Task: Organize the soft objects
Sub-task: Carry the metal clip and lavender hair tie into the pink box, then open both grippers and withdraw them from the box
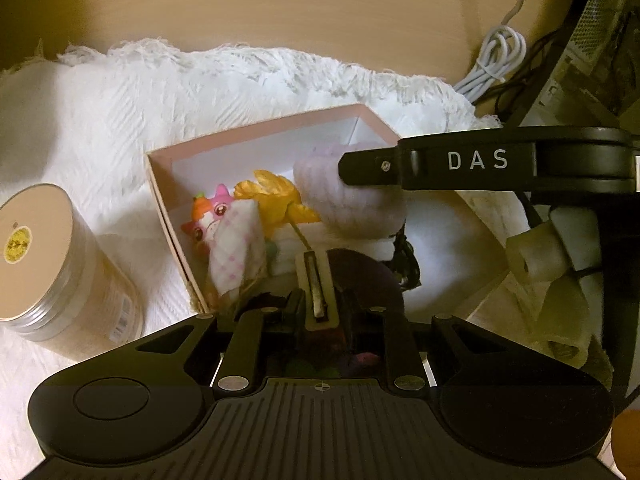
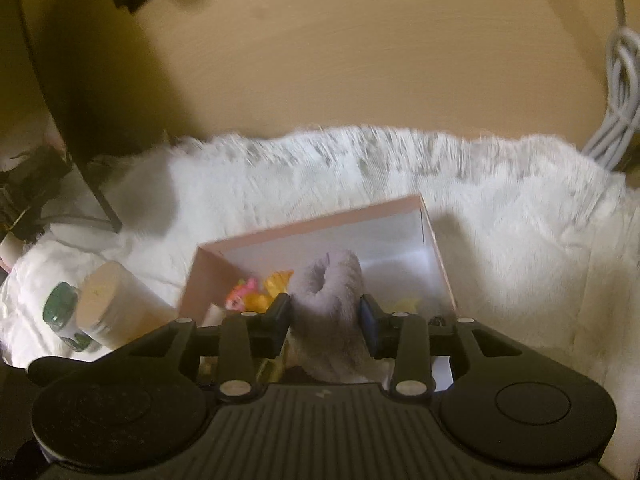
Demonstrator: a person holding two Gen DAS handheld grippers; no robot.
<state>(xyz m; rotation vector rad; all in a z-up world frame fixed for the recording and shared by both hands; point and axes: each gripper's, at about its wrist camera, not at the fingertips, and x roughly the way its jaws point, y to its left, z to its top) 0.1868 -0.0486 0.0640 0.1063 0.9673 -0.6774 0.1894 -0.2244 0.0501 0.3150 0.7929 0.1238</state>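
An open pink box [image 1: 276, 122] [image 2: 304, 224] with a white inside lies on a white fluffy cloth. It holds a pink and orange squishy toy [image 1: 208, 212], a pink-checked cloth [image 1: 240, 248], a yellow fabric flower [image 1: 272, 196] and a folded white cloth [image 1: 292, 240]. My right gripper [image 2: 325, 314] is shut on a pale lilac fuzzy roll [image 2: 332, 280] [image 1: 352, 204] over the box's middle; one of its fingers [image 1: 368, 168] lies across the roll. My left gripper [image 1: 320, 304] hangs at the box's near edge, nearly closed on a dark purple thing [image 1: 364, 276] that I cannot make out.
A round tin with a beige lid [image 1: 40, 256] [image 2: 108, 304] stands left of the box, with a green-lidded jar [image 2: 60, 308] beside it. A coiled white cable [image 1: 496, 60] lies at the back right. Cream ribbon loops [image 1: 532, 256] sit right of the box.
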